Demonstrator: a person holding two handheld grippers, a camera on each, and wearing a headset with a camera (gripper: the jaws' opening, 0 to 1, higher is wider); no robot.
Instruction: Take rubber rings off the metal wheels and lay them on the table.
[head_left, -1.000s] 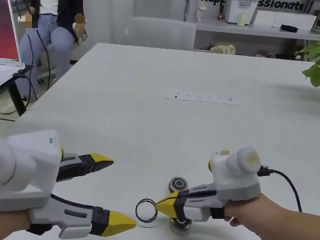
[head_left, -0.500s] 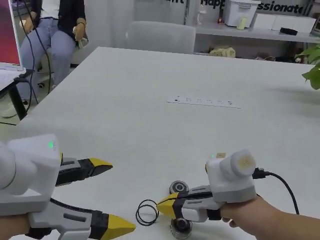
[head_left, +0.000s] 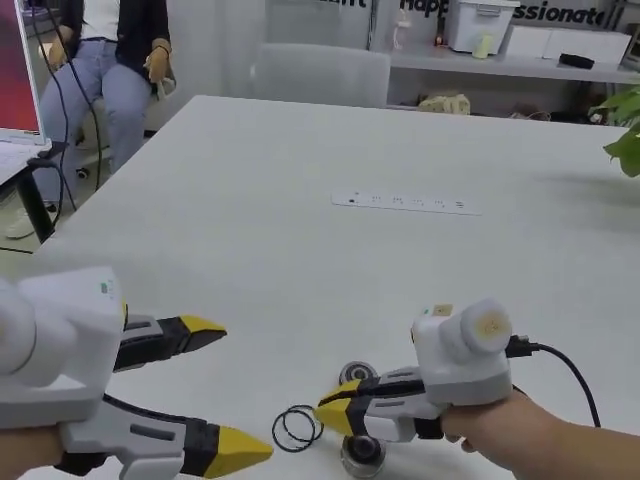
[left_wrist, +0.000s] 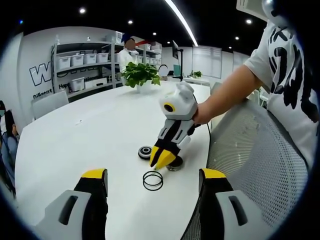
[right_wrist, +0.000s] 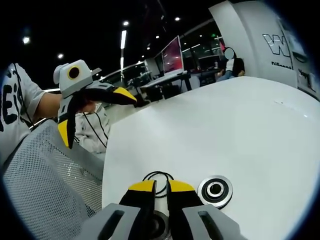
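Two thin black rubber rings (head_left: 298, 427) lie overlapped on the white table (head_left: 300, 240), just left of my right gripper (head_left: 330, 409), whose jaws are shut with nothing between them. One metal wheel (head_left: 357, 373) lies flat behind that gripper and a second wheel (head_left: 361, 452) sits under its body. My left gripper (head_left: 235, 388) hovers at the lower left with its jaws wide open and empty. In the left gripper view the rings (left_wrist: 153, 180) lie ahead between the jaws, next to the right gripper (left_wrist: 161, 159). The right gripper view has the rings (right_wrist: 158, 178) just past the tips and a wheel (right_wrist: 215, 190) to the right.
A white power strip (head_left: 405, 200) lies flat mid-table. A chair (head_left: 320, 68) stands at the far edge, and a person (head_left: 105, 60) sits at the far left. A plant (head_left: 625, 125) reaches in at the right. The near table edge runs close under both grippers.
A ring that stood upright at the right gripper's tips now lies flat on the table across another ring. The right gripper has drawn back slightly. The left gripper has barely moved.
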